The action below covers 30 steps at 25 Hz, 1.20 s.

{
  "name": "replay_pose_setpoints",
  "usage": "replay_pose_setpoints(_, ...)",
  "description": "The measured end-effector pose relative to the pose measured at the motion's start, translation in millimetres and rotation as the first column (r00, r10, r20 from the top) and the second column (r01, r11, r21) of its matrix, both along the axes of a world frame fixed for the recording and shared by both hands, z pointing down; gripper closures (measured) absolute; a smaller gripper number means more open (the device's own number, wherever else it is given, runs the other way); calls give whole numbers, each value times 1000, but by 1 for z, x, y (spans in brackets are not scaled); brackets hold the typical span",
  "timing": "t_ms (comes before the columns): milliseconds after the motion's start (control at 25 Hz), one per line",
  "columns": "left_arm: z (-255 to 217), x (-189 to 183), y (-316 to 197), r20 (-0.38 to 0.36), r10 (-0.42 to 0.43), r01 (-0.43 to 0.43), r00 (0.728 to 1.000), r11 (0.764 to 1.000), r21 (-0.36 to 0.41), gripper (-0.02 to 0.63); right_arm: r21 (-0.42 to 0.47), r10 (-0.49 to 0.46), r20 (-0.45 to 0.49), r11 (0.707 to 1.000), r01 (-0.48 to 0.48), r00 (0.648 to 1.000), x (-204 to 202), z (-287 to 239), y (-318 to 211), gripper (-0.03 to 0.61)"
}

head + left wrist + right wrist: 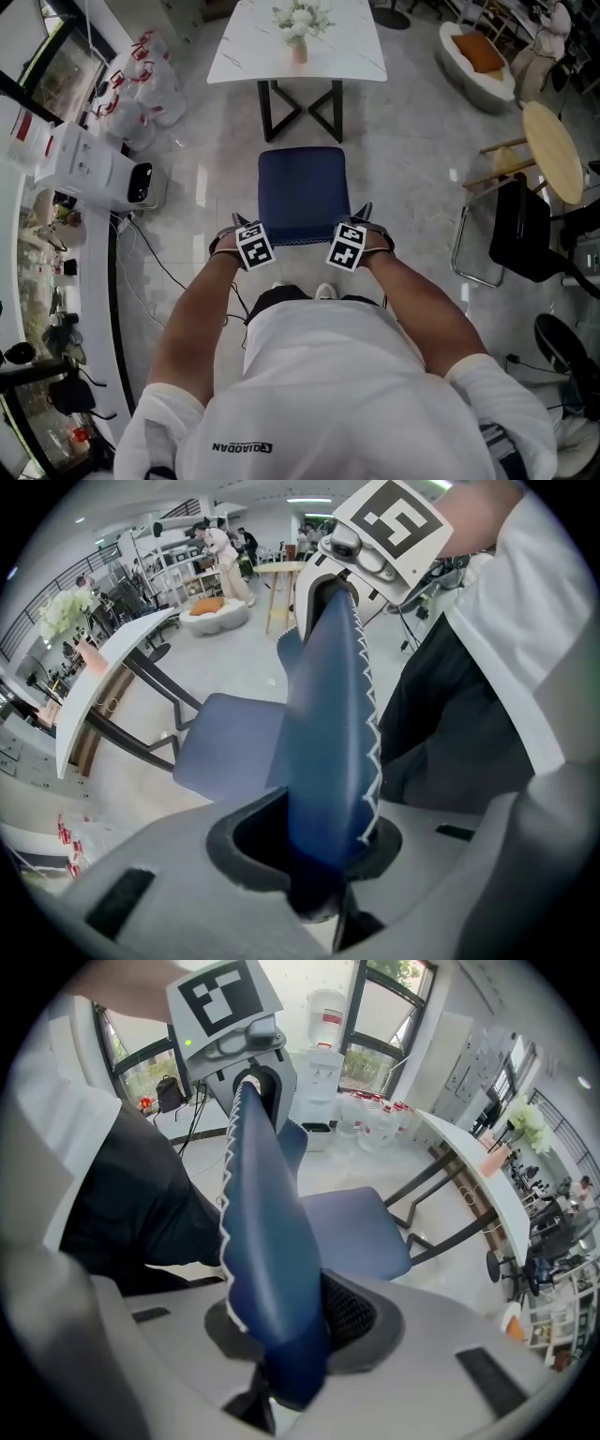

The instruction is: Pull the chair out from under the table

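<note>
A: Now, clearance around the chair (303,192)?
B: Its seat (302,183) stands wholly on the near side of the table (244,56), apart from the top's near edge. The table's black crossed legs (300,111) show between them. Bare glossy floor (412,187) lies left and right of the seat. Cables (150,258) trail over the floor at near left. A black chair (520,230) and a round wooden table (553,150) stand well apart at right. The person's white shoes (300,292) sit just on the near side of the backrest (302,238).
A: Grippers?
B: Left gripper (251,236) pinches the backrest's top edge near its left corner; right gripper (349,236) pinches it near the right corner. Each gripper view shows the panel wedged between the jaws, pads pressed on it.
A: Materials?
B: Seat and backrest have a smooth dark-blue, leather-like covering, with white zigzag stitching down the backrest's edge. Seat squarish, corners rounded. Table top white, faintly veined, rectangular.
A: Containers?
B: One pink vase (299,52) on the table, holding white flowers (300,17). White bags (141,94) with red print at far left; contents cannot be made out.
</note>
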<state>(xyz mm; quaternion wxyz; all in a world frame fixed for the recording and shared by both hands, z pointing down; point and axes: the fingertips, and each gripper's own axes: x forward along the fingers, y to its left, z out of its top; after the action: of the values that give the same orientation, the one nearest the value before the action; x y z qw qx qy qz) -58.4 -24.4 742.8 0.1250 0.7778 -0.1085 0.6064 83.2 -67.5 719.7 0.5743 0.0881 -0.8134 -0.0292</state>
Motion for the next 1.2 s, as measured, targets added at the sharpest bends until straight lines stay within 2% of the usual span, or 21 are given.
replay_pose_setpoints(560,6,-14,44,-5,8,-8,1000,1000,16,515,-18,27,-34,999,-28,999,-11,4,50,466)
replay_pose_setpoints(1200,11,-11,56,-51,17,-18,999,1000,-3,510,-14,3,-49,1000,-3,999,-10,9,62,468)
